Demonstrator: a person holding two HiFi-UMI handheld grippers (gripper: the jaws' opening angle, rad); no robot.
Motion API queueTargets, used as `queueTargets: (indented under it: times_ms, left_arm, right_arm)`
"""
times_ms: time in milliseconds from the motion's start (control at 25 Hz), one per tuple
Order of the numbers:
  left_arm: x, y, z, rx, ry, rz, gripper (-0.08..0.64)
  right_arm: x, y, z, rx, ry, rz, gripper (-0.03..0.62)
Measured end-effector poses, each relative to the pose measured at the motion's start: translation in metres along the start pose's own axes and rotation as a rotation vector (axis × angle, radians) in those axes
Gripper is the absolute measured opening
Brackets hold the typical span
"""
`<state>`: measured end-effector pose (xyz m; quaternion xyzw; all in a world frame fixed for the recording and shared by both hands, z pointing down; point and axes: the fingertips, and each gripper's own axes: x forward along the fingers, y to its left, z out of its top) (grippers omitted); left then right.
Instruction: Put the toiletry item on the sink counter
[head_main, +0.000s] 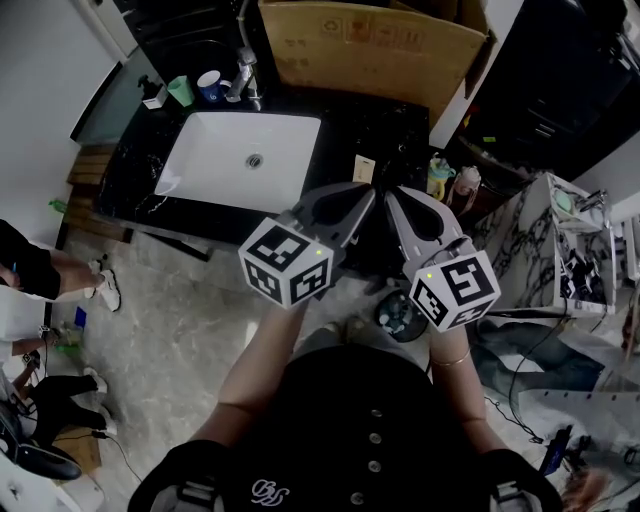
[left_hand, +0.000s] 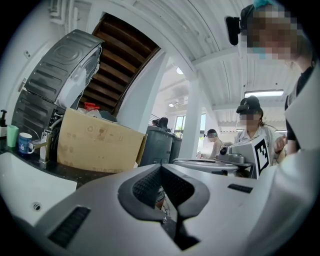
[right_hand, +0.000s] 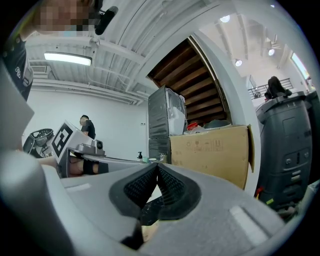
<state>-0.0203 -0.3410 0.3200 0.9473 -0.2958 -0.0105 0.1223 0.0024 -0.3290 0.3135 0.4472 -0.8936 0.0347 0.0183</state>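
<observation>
Head view: you held two grippers low over the near edge of the black tabletop (head_main: 135, 182). The left gripper (head_main: 362, 198) and right gripper (head_main: 398, 200) were side by side with their tips close together. The tabletop carried one white basin (head_main: 240, 160) with one faucet (head_main: 243, 75) behind it. At the back left stood one green cup (head_main: 180, 90), one blue mug (head_main: 210, 87) and one pump bottle (head_main: 153, 95). One cardboard box (head_main: 370, 50) stood at the back right. One small tan toiletry item (head_main: 364, 168) lay flat on the tabletop just right of the basin, just ahead of your jaw tips and not touched by either. Two bottles (head_main: 452, 183) stood by the tabletop's right end; I couldn't tell whether they were on it.

Left gripper view: your jaws were together at the tips with nothing between them. The box, mug, cup and faucet showed at left, and one grey bin (left_hand: 157, 145) stood beyond the box.

Right gripper view: the jaws were also together at the tips and held nothing. The box sat ahead, with one dark bin (right_hand: 287, 145) at right and one person (right_hand: 87, 127) standing far off at left.
</observation>
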Motion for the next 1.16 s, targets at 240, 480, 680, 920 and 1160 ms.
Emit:
queueTargets:
  times_ms: [240,480,680,920,1160]
  left_arm:
    - [0.001,0.0,0.0,-0.001,-0.001,-0.001,0.011]
    - [0.003,0.0,-0.005,-0.006,0.017,-0.008,0.011]
    - [0.004,-0.001,-0.005,-0.013,0.018,-0.014,0.011]
    - [0.005,-0.003,-0.009,-0.03,0.017,-0.029,0.011]
    - [0.006,-0.003,-0.005,-0.027,0.014,-0.027,0.011]
  right_arm:
    - [0.0,0.001,-0.001,-0.005,0.003,0.007,0.003]
    - [0.001,-0.002,-0.006,0.001,0.019,0.001,0.003]
    - [0.0,-0.003,-0.008,-0.003,0.028,-0.002,0.003]
    - [0.0,-0.005,-0.009,-0.001,0.036,-0.001,0.003]
    - [0.0,-0.004,-0.011,-0.004,0.056,0.005,0.003]
